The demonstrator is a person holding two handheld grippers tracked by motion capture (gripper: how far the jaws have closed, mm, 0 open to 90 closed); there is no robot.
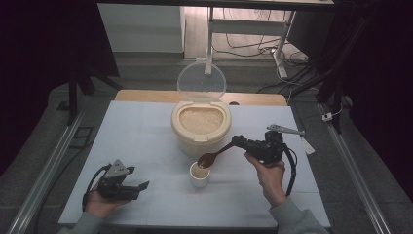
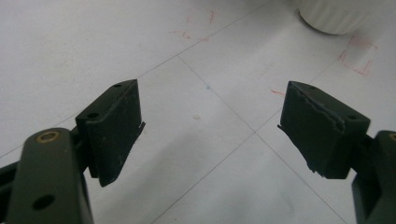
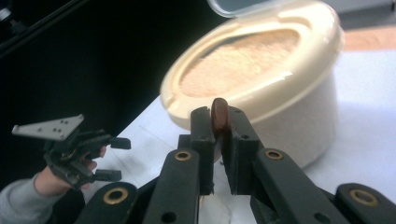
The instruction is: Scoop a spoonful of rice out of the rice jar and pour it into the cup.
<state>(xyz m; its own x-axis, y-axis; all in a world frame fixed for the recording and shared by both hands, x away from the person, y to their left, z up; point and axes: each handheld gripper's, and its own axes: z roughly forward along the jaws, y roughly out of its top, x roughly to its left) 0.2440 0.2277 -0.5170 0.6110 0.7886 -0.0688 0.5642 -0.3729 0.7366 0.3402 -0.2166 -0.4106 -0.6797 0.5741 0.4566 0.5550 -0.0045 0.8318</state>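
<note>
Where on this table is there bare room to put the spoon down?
Bare mat lies left of the rice container, above the left gripper, and right of the right gripper toward the table edge. Crowded: the centre, where the spoon hangs over the small cup before the container.

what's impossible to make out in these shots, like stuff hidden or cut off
- Spoon bowl, right gripper view: hidden behind the right tongs; just the handle end shows.
- Cup contents, high view: the spoon bowl covers part of the opening, and it is too small to tell the fill.
- Cup, left gripper view: cut off by the top edge; just its ribbed base shows.
- Rice container depth: the opaque wall hides it.
</note>
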